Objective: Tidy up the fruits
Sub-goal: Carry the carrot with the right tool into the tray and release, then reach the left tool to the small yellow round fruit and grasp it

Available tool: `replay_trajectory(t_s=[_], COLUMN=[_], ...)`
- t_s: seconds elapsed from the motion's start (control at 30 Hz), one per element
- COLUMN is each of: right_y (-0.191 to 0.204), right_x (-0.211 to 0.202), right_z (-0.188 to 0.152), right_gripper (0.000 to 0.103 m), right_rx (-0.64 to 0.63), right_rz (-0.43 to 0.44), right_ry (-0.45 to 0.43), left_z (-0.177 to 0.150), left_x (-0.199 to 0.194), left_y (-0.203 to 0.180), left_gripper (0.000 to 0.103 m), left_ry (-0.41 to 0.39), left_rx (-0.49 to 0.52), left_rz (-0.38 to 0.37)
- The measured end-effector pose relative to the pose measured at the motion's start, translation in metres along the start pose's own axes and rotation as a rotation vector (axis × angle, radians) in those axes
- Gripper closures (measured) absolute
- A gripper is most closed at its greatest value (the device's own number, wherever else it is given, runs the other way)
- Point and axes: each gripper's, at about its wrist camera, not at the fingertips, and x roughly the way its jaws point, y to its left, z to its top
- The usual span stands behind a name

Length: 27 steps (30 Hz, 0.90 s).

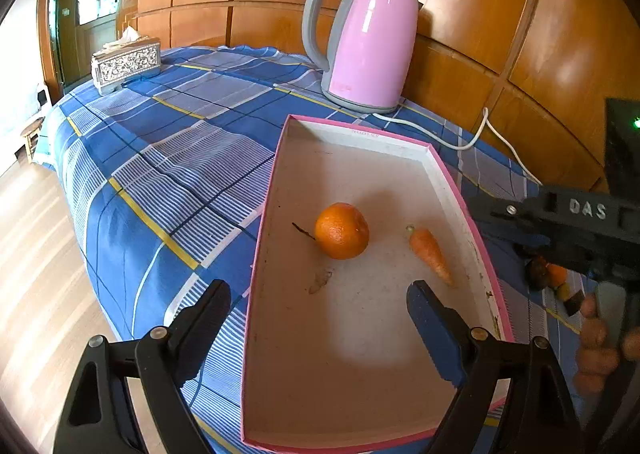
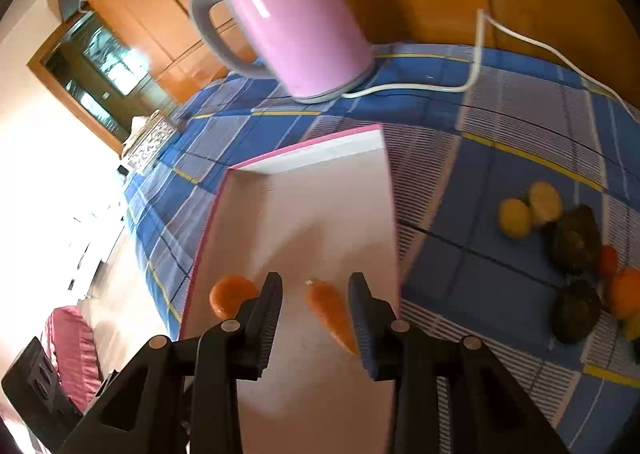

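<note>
Two pieces sit in the pink-rimmed box already: the orange near its middle and the small carrot beside it, toward the box's right wall, the two apart from each other. Your left gripper hangs over the near end of the box with its jaws spread wide and nothing between them; one finger is over the box floor, the other out past the box's left rim above the blue checked tablecloth.

Your right gripper is low over the same box, jaws parted a little, and the carrot lies on the floor between them, its thin end passing behind the right finger. From that view you can't tell whether the finger touches it; the left finger stands clear of it. The orange sits just outside the left finger, partly hidden behind it.

Off to the right of the box, on the cloth, the rest of the fruit waits in a loose heap: two yellow pieces, two dark ones, something orange and red at the edge, all somewhat blurred. Beyond the far end of the box stands the pink kettle, its white cord trailing past the box's far right corner. Well away from the box's far left corner is the patterned tissue box.
</note>
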Motion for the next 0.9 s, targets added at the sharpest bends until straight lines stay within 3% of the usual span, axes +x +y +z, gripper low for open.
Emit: replay_trajectory(t_s=[0.17, 0.57, 0.9], right_y=[-0.011, -0.028, -0.039], right_x=[-0.017, -0.061, -0.085], right_z=[-0.014, -0.056, -0.073], right_gripper=[0.069, 0.069, 0.069], right_rx=[0.016, -0.033, -0.049], right_rz=[-0.053, -0.276, -0.372], right_ry=[-0.042, -0.157, -0.215], left_z=[0.0, -0.002, -0.008], left_x=[-0.003, -0.017, -0.021], left_y=[-0.006, -0.027, -0.048], left_gripper=[0.013, 0.013, 0.013], left_ry=[-0.006, -0.047, -0.04], left_rx=[0.016, 0.089, 0.161], left_rz=[-0.008, -0.037, -0.063])
